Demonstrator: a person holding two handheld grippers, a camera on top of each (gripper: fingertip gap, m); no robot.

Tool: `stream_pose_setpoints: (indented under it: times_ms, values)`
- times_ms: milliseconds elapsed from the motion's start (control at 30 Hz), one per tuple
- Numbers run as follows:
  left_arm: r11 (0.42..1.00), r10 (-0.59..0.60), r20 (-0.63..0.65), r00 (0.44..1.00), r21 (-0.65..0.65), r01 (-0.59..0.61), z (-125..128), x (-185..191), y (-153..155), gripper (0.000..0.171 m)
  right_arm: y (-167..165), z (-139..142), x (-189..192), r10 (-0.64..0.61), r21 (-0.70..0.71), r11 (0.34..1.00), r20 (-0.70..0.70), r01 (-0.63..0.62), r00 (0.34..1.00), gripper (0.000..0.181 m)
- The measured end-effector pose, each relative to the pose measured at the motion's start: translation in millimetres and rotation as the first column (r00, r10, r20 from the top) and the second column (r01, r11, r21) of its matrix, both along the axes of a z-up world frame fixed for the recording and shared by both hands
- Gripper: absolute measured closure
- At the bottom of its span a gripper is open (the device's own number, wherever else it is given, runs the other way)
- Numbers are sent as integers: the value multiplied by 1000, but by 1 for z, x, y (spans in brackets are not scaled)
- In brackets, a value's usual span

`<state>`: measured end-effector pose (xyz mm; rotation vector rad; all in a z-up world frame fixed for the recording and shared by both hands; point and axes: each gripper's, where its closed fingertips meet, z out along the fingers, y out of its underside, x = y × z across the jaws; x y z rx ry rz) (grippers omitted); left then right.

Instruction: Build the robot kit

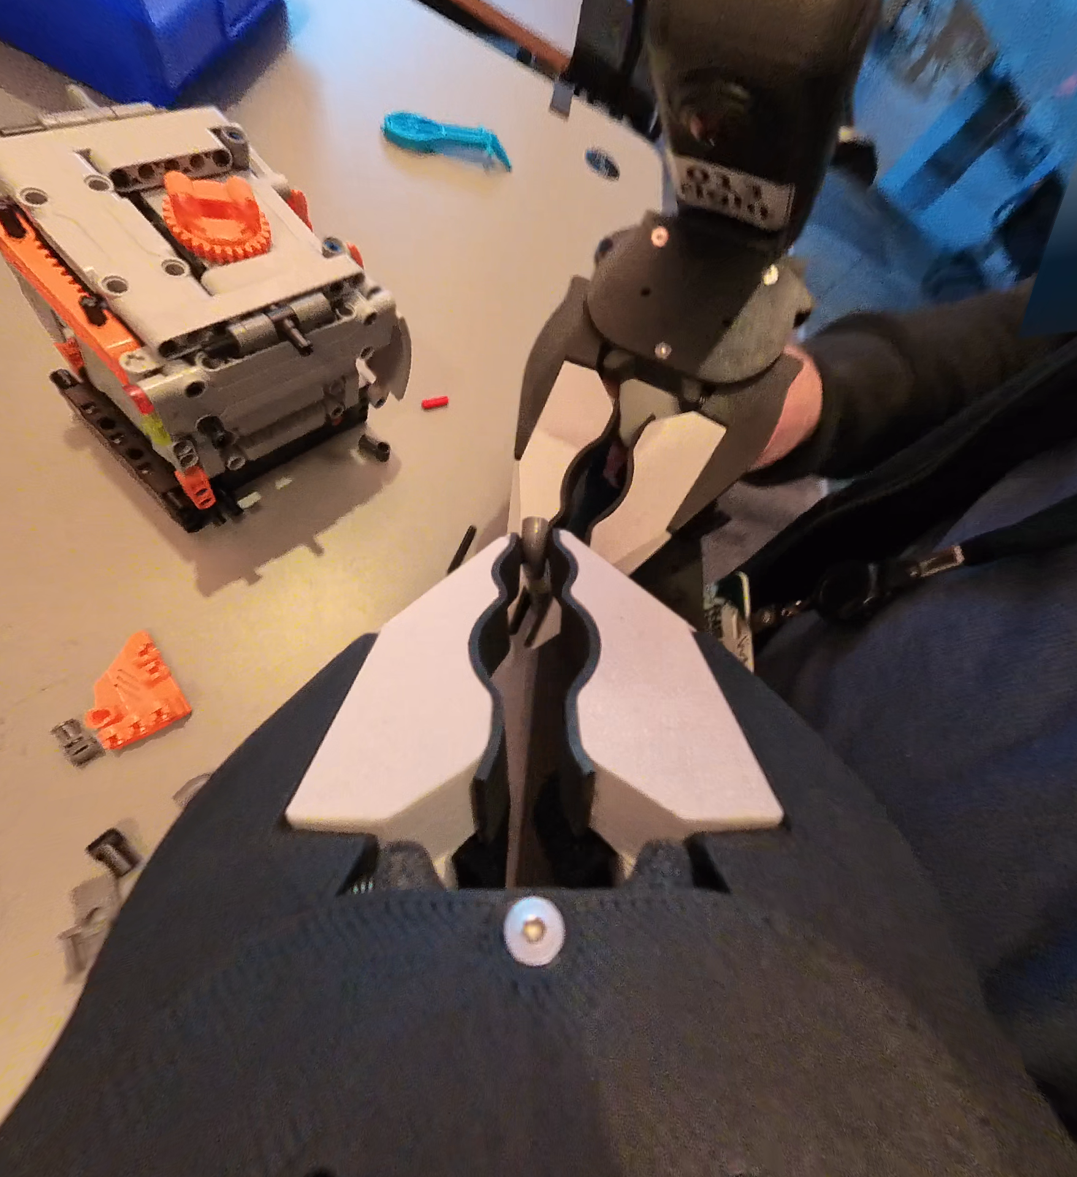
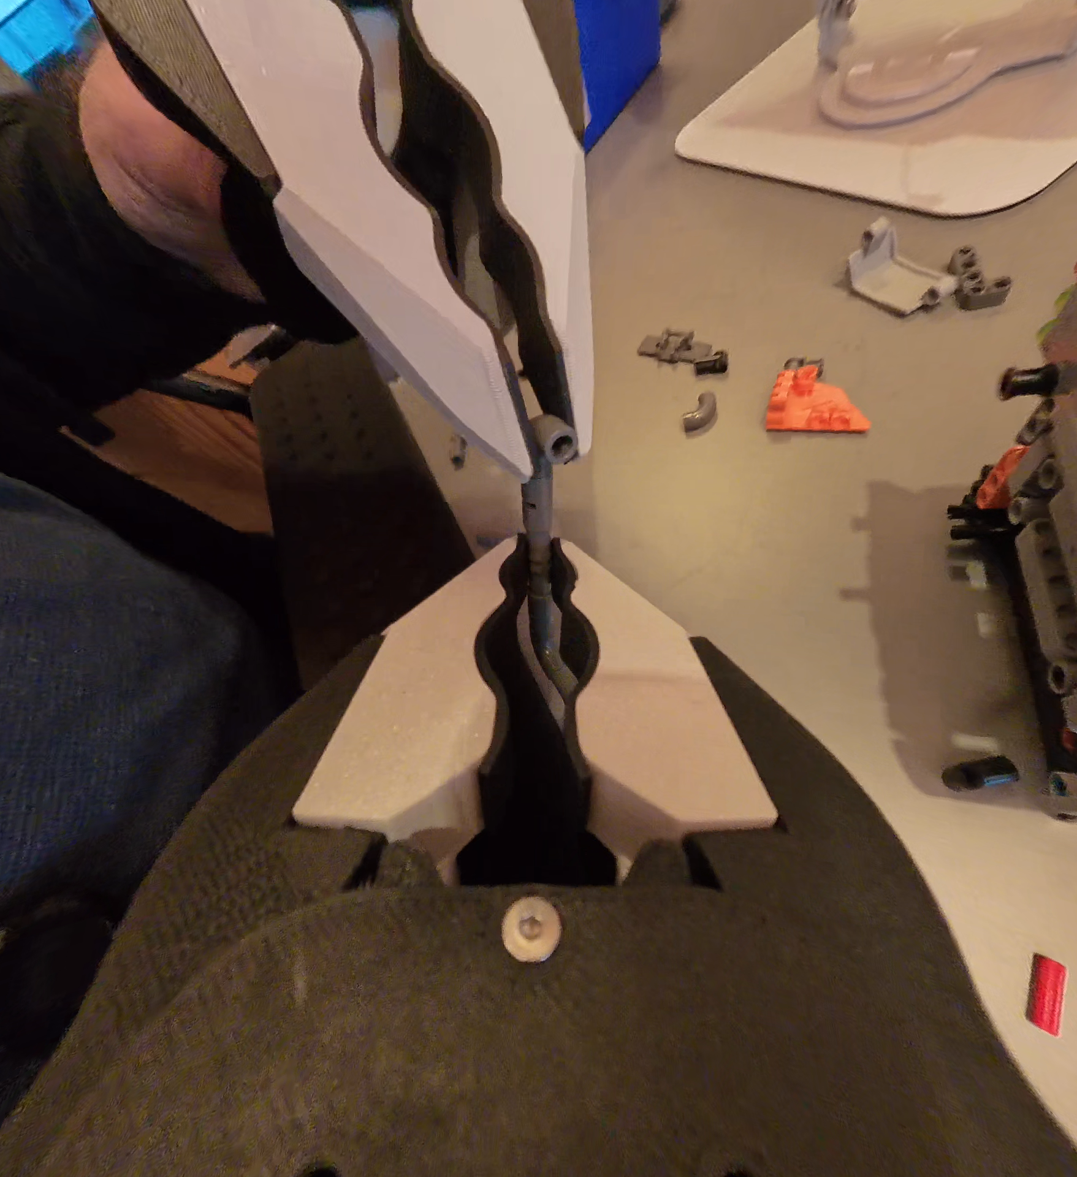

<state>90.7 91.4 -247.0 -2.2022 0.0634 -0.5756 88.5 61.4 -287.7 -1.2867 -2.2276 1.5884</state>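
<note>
My left gripper [image 1: 535, 541] and my right gripper [image 2: 539, 541] meet tip to tip above the table edge. Both are shut on a thin grey rod assembly [image 2: 539, 509] that spans the short gap between them. In the right wrist view the left gripper [image 2: 551, 455] comes down from the top and pinches the end with a round grey socket [image 2: 558, 442]. The rod's bent lower end sits between my right fingers. In the left wrist view the right gripper [image 1: 567, 528] comes in from above, and the grey part [image 1: 534, 573] sits between my left fingers.
A grey and orange brick-built model [image 1: 192, 306] [image 2: 1058, 573] stands on the table. Loose parts lie around it: an orange wedge plate [image 1: 134, 694] [image 2: 816, 401], a small red pin [image 1: 435, 402] [image 2: 1046, 993], grey pieces [image 2: 924, 274], a teal tool [image 1: 446, 137]. A blue bin [image 1: 128, 38] stands behind. One gripper's finger ends stand about 5 cm off the other's.
</note>
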Motion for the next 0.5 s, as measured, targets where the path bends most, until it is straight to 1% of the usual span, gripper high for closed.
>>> stream_pose_setpoints:
  times_ms: [67,167,233,300,400,467,500]
  values:
    - [1000,18,57,998,22,-19,3,0,1,165,0,7,-3,-37,-57,998,-8,37,999,177]
    - [997,45,146,988,58,-54,8,0,4,160,0,13,-4,-69,-96,993,-28,66,997,178]
    - [994,52,207,977,79,-70,11,2,6,165,-2,16,-4,-78,-104,992,-47,73,996,178]
    - [993,46,243,969,95,-71,11,6,8,165,-4,17,-5,-88,-125,989,-46,81,995,178]
    - [991,60,206,977,108,-83,11,2,6,167,-3,21,0,-93,-152,985,-39,86,995,174]
    - [988,76,223,972,114,-103,14,-2,5,167,15,25,5,-134,-125,984,-65,125,989,170]
    - [989,81,221,972,107,-107,13,-4,4,167,31,20,6,-174,-82,982,-58,169,983,170]
